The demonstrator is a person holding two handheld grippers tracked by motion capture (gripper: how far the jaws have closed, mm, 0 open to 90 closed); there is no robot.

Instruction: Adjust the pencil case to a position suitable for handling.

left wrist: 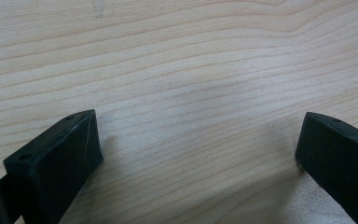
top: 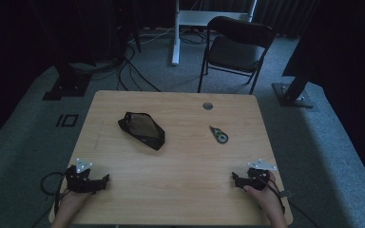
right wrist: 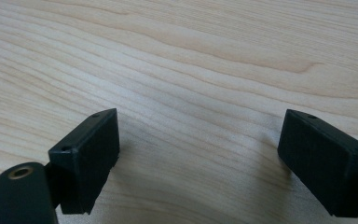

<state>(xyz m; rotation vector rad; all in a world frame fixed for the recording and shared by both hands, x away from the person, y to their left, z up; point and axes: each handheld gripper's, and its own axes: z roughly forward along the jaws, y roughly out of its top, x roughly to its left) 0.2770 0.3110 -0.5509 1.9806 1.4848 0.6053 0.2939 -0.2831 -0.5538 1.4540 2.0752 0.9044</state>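
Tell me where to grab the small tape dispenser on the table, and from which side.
Take the tape dispenser from above, across its narrow tapered end. It lies flat, pointing up-left, with its round wheel end toward the right claw, which looks like the nearer one.

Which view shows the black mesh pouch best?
The high view: the black mesh pouch lies whole on the table, left of centre. The left and right gripper views look down at bare wood between open jaws, not at the pouch.
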